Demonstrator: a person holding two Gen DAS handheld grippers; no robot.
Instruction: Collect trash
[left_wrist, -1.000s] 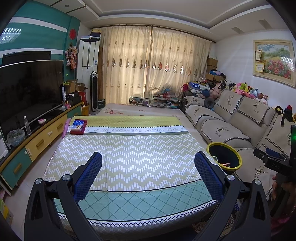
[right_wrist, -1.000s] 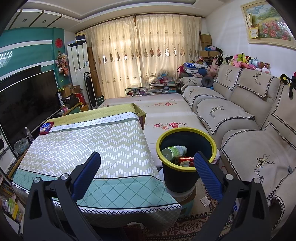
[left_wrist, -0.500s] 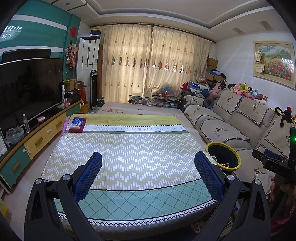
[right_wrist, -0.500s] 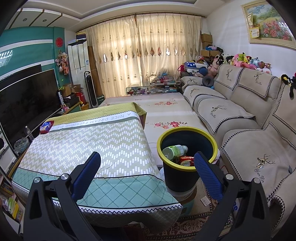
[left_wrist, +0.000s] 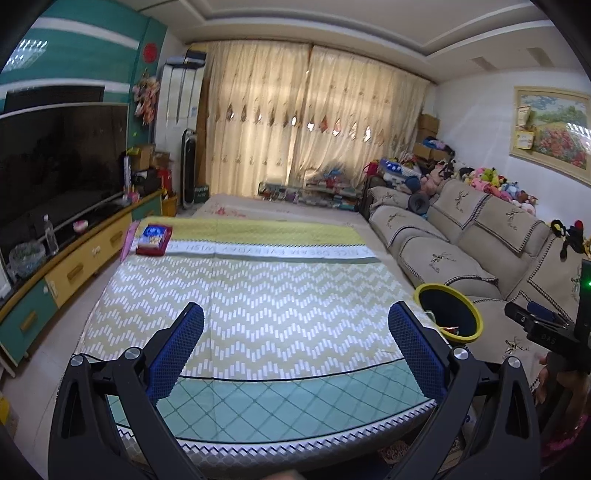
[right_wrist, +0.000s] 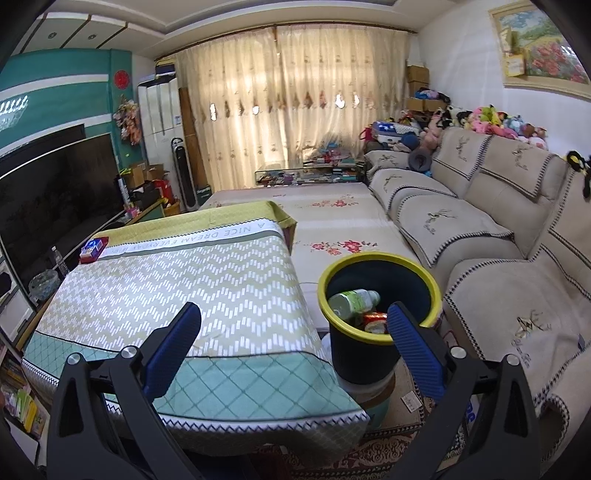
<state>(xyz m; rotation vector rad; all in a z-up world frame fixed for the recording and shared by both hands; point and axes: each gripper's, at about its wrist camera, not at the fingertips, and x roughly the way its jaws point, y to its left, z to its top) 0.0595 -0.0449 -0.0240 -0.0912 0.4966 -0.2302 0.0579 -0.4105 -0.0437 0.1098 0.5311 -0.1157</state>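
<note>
My left tongs (left_wrist: 295, 354) hang released over the near edge of the counter (left_wrist: 258, 306), blue fingers (left_wrist: 177, 350) wide apart with nothing between them. My right tongs (right_wrist: 293, 352) are likewise spread and empty, poised between the counter's near right corner and the bin (right_wrist: 369, 354).

The bin, black with a yellow rim, stands just beside the counter's right side, near the sofa (right_wrist: 498, 258). From the left view only its rim and a sliver of its inside show, cut by my right finger. From the right view I see a green-labelled plastic bottle (right_wrist: 352, 301) lying in it and something red and yellow (right_wrist: 375, 321) beneath, perhaps a can or wrapper; my right finger hides part of it, so I cannot say more. The bin's base is hidden behind the counter cloth and my tongs.

At the counter's far left corner lies a red box with a blue packet (left_wrist: 153, 240) on it; its print is too small to read. At the right edge of the left view, my other tool and a bit of hand (left_wrist: 550, 376) are cut off.

Since a second ago little has changed: both tongs stayed spread, the left view has swung slightly, and the bin's contents lie as they did.
</note>
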